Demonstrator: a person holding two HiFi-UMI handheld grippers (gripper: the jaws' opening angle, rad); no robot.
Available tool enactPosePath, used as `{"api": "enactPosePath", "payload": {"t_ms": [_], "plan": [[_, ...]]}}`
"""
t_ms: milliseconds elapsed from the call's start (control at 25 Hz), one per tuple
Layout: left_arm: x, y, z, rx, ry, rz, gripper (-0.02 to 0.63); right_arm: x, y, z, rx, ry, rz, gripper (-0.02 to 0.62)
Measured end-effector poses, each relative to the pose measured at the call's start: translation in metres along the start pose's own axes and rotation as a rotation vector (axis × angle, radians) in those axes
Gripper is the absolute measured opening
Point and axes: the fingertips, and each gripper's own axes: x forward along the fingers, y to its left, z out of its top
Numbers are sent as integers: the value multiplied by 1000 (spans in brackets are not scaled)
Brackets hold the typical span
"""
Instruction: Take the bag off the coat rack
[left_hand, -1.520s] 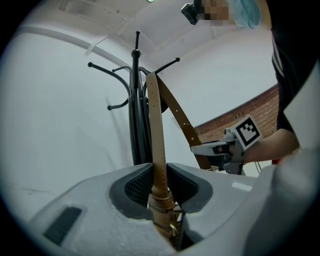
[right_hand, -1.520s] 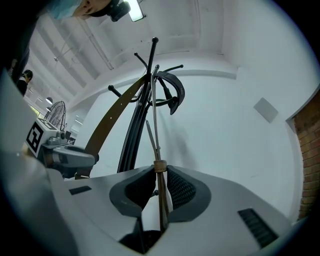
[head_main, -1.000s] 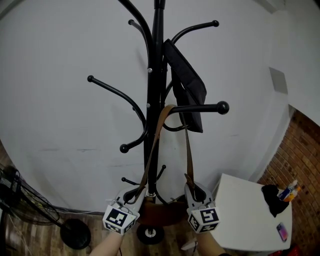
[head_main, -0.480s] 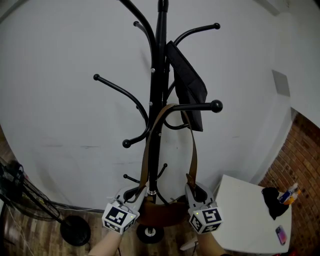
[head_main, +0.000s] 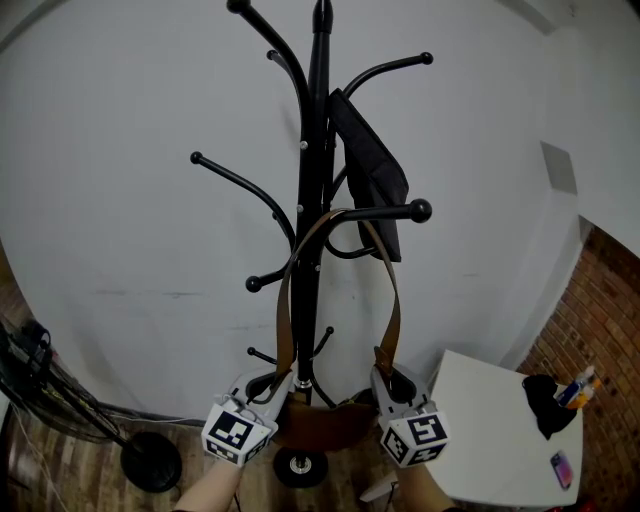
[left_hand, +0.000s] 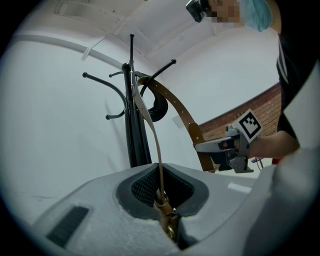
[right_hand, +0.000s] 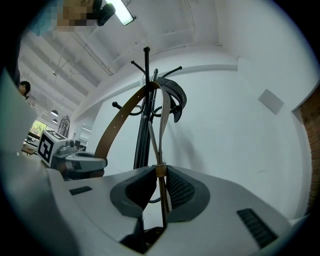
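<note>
Jaws of your left gripper (left_hand: 161, 192) and right gripper (right_hand: 160, 181) are pinching the limp brown strap (head_main: 392, 300) low, looped over the coat rack (head_main: 316, 150) hook. The bag (head_main: 325, 428) is hanging between them, probably light and swingy.

The fingers (left_hand: 145, 186) of the left gripper (left_hand: 162, 195) are matt grey plastic shells lined with black, finely ribbed pads; the right gripper (right_hand: 160, 175) is made the same way. Between the left fingers sits a shiny brass-coloured metal clasp (left_hand: 169, 222). The strap (head_main: 392, 300) rising from both pairs of fingers is smooth brown leather with a dull sheen, as is the bag (head_main: 325, 428) just below them. Above the fingers, the coat rack (head_main: 314, 150) is black semi-gloss metal tube, and the pouch (head_main: 372, 175) on it looks like matt black cloth. Beyond the fingers the wall (head_main: 120, 250) is smooth matt white. Right of the right fingers are a smooth white tabletop (head_main: 480, 440) and rough brick (head_main: 590, 320). The floor (head_main: 60, 470) is wood plank.
</note>
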Motion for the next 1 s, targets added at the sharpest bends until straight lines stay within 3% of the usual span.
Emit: {"api": "enactPosePath", "payload": {"t_ms": [440,1000], "plan": [[-12,-4,20,-23,-29,3,15,-11,9,15,5,-44,18,58],[-24,-18,63,27,-76,-10,17,-33,16,50,8,-100,59,60]]}}
